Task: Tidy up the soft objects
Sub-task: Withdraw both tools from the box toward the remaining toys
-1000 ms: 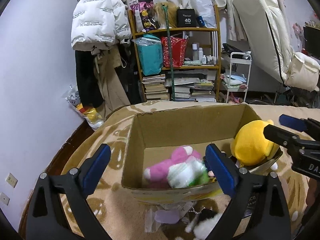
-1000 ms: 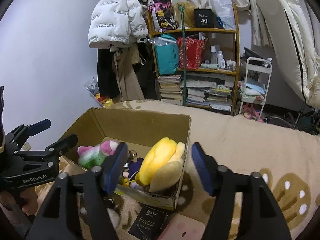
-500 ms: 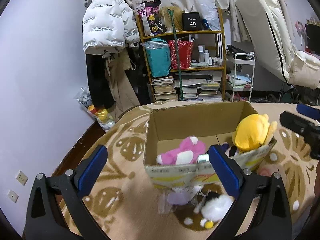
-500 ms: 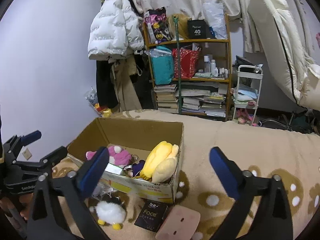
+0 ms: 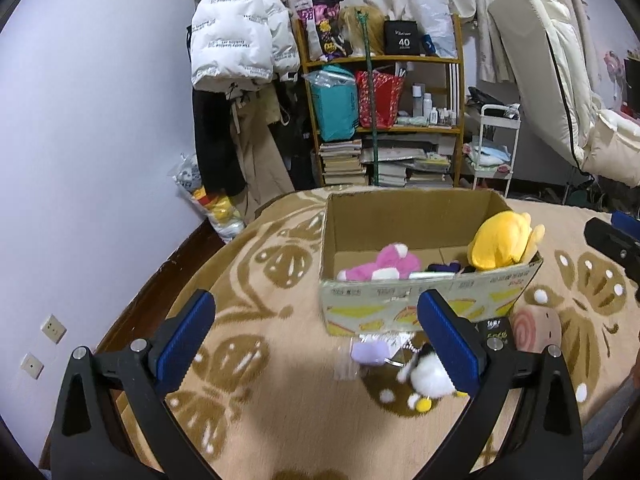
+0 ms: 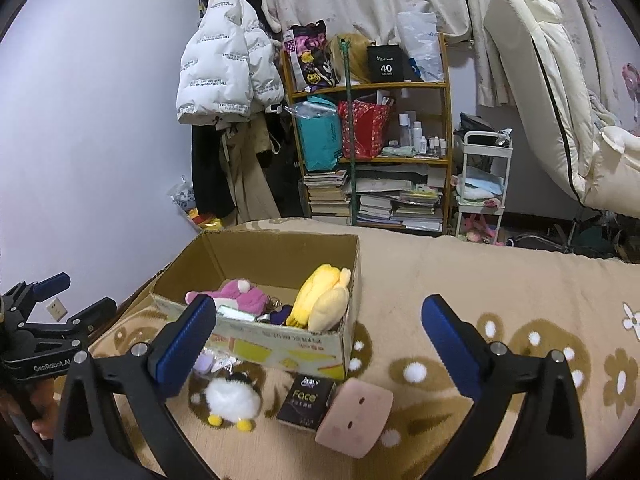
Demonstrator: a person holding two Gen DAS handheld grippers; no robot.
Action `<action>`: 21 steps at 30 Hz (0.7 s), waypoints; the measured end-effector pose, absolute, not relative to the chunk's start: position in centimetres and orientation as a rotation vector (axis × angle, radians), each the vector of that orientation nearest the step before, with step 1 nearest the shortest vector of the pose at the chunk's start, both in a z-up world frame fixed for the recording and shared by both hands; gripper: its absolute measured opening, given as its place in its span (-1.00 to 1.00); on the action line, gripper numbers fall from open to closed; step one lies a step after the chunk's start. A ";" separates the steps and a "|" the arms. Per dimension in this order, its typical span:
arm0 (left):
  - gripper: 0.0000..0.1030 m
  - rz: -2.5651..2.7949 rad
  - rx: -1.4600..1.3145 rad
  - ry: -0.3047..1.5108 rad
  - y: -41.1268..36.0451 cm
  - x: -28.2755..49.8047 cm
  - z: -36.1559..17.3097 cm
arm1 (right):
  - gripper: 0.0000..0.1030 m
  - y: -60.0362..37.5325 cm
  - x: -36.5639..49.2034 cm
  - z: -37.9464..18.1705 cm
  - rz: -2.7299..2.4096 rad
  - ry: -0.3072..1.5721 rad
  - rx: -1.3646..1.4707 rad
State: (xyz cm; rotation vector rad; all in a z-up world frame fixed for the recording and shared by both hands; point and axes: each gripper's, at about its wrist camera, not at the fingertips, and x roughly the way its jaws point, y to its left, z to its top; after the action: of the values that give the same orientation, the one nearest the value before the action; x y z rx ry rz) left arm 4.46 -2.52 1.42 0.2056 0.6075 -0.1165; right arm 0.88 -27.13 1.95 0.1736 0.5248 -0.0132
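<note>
I hold both the left gripper and right gripper empty, jaws apart. The white fluffy toy lies below the right jaws, outside the cardboard box, so it needs packing.

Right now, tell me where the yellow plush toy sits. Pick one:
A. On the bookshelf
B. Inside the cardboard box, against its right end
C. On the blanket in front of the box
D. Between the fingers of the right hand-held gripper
B. The yellow plush toy leans inside the cardboard box at its right end, while both hand-held grippers are open and hold nothing.
</note>
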 end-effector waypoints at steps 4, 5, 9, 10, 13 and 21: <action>0.95 -0.098 0.198 0.619 -2.1 4.0 1.3 | 1.00 -27.0 0.1 2.2 -0.031 0.524 0.184; 0.95 -0.096 0.195 0.625 -2.1 4.0 1.2 | 1.00 -27.0 0.0 2.2 -0.028 0.527 0.184; 0.95 -0.095 0.183 0.653 -1.9 4.1 0.8 | 1.00 -26.9 -0.1 1.9 -0.034 0.547 0.169; 0.95 -0.094 0.183 0.656 -1.8 4.1 0.7 | 1.00 -26.9 -0.1 1.8 -0.037 0.554 0.172; 0.95 -0.097 0.173 0.671 -1.8 4.4 0.5 | 1.00 -27.1 0.1 1.5 -0.040 0.567 0.180; 0.95 -0.110 0.147 0.742 -1.8 6.4 -1.1 | 1.00 -28.2 1.4 0.0 -0.061 0.653 0.212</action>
State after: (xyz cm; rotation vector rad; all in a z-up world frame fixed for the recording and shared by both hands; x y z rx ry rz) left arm 6.36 -1.78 -1.12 0.1470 0.7417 -0.1095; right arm 1.38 -28.20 -0.03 0.2117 0.6529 -0.0610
